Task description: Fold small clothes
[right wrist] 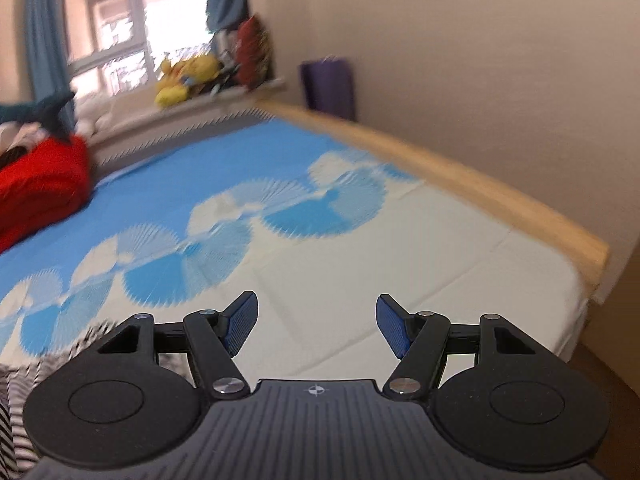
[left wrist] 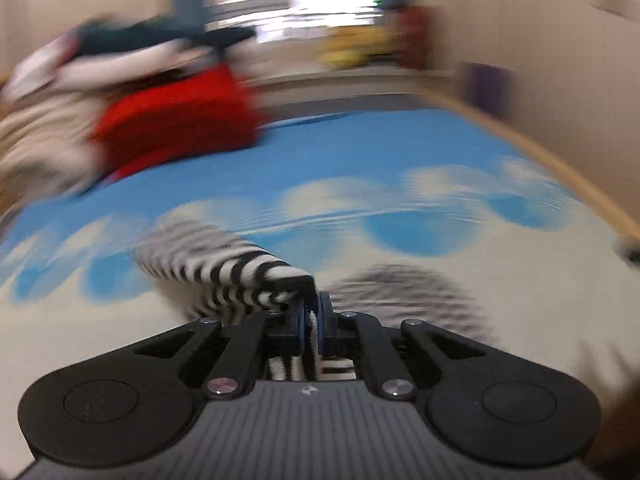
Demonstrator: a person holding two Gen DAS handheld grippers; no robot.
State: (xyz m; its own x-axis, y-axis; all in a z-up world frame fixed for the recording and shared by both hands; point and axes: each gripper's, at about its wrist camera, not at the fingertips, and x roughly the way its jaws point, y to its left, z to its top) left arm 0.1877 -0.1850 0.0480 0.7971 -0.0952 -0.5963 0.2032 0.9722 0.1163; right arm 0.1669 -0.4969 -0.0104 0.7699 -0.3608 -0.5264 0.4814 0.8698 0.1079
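Left gripper (left wrist: 311,312): jaws clamped on a fold of the black-and-white striped garment (left wrist: 236,268). Knit-looking fabric is pinched between the blue pads, and a thick folded edge runs from frame centre toward the left. More stripes blur at centre right.

Right gripper (right wrist: 316,326): jaws spread wide, nothing between them. The ribbed blue pads (right wrist: 240,326) hang above the sheet. A corner of the striped garment shows at the lower left of the right wrist view, beside the left finger linkage.

Bed sheet (right wrist: 420,280): smooth white with creases, printed with blue fan-shaped circles. A pale wooden bed rail (right wrist: 440,168) runs along the right edge.

Red cloth (left wrist: 176,120), soft and bulky, sits in the upper left on a pile of clothes too blurred to identify. Yellow plush toy (right wrist: 186,78) on the windowsill, top centre.
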